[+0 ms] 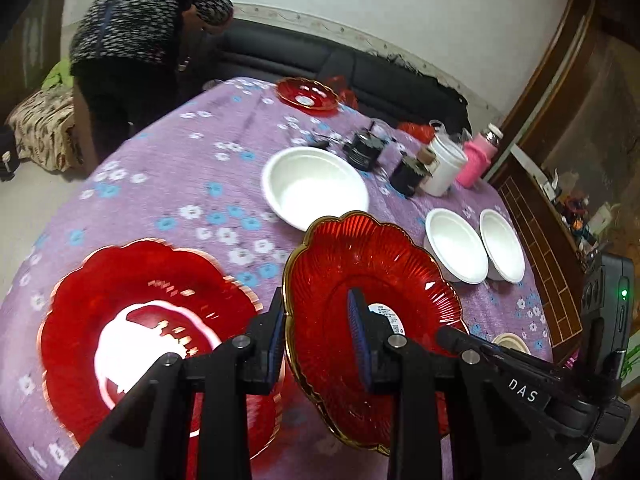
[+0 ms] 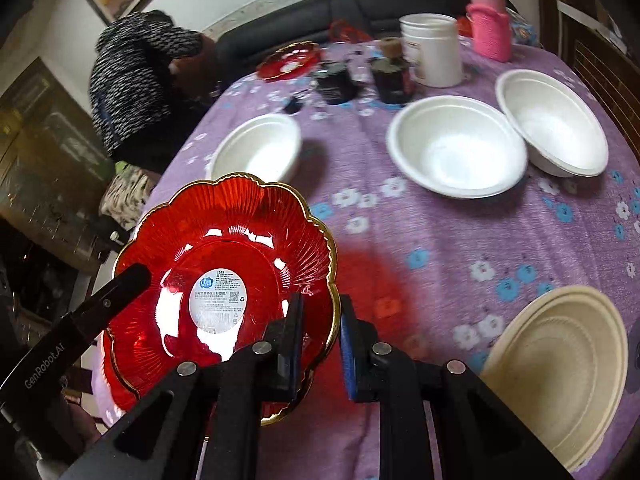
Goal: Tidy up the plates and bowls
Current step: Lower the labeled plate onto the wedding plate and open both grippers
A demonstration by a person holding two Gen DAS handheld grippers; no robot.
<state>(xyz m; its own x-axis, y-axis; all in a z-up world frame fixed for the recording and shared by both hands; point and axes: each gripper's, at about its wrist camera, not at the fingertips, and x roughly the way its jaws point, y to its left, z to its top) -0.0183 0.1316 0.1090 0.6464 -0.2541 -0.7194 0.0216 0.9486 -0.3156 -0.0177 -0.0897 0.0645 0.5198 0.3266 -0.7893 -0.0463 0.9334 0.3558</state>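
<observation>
A red scalloped glass plate with a gold rim (image 1: 372, 304) (image 2: 224, 280) is held tilted above the purple flowered table. My left gripper (image 1: 316, 332) has its fingers either side of the plate's left rim. My right gripper (image 2: 318, 340) has its fingers either side of its right rim. A second red plate (image 1: 140, 332) lies flat on the table at the lower left. A third red plate (image 1: 306, 94) (image 2: 290, 60) sits at the far edge. Three white bowls (image 1: 314, 186) (image 1: 456, 244) (image 1: 502, 244) stand mid-table, also in the right wrist view (image 2: 258, 148) (image 2: 456, 152) (image 2: 554, 120).
A cream paper plate stack (image 2: 560, 368) lies at the near right. Dark jars (image 1: 364, 148) (image 1: 410, 174), a white tub (image 1: 444, 164) and a pink bottle (image 1: 478, 156) crowd the far side. A person (image 1: 148, 32) bends beside a black sofa (image 1: 320, 60) behind the table.
</observation>
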